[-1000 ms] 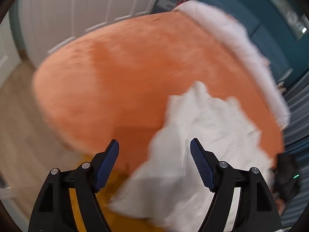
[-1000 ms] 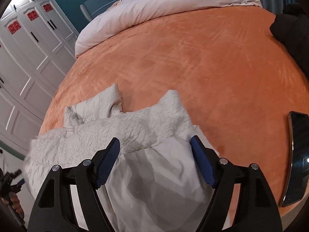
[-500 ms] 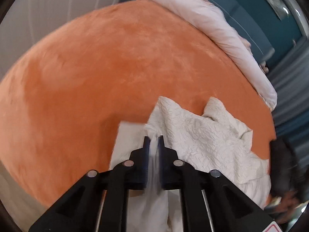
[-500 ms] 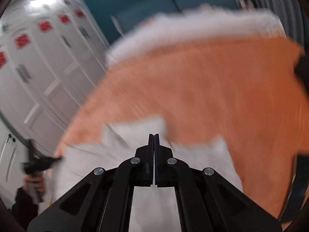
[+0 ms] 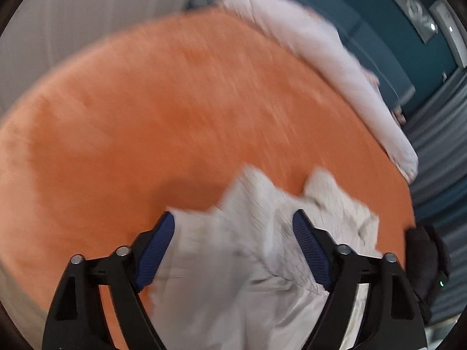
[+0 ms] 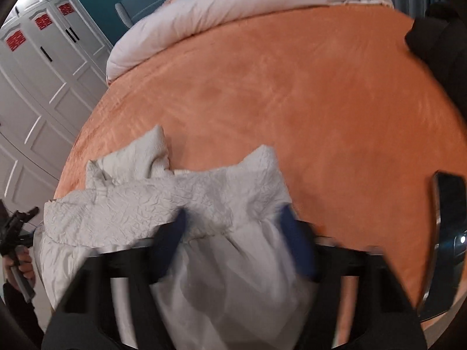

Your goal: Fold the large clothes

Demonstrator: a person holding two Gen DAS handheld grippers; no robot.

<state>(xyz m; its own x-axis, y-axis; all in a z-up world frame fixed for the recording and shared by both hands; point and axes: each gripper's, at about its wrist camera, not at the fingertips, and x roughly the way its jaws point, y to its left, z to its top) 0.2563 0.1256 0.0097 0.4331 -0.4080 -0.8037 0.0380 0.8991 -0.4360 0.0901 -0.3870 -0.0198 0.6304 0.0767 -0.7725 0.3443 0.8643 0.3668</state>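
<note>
A crumpled white garment (image 6: 163,204) lies at the near edge of the orange bed cover (image 6: 292,102); its textured upper part lies toward the bed's middle and its smooth skirt hangs toward me. My right gripper (image 6: 233,230) is blurred, its jaws opening over the garment's waist, and the pads do not press the cloth. In the left wrist view the same garment (image 5: 256,233) lies under my left gripper (image 5: 233,233), whose jaws are also opening. Cloth lies between the blue pads (image 5: 156,250) without being pinched.
A rolled white duvet (image 6: 233,14) runs along the bed's far side. A dark glossy slab (image 6: 446,233) lies on the bed's right edge, and black fabric (image 6: 437,43) sits at the far right. White wardrobe doors (image 6: 35,87) stand to the left. A hand (image 6: 20,265) holds the other gripper there.
Both grippers stood open a second ago, were shut half a second ago, the left on the white cloth, and now stand apart again. The left view has swung across the bed.
</note>
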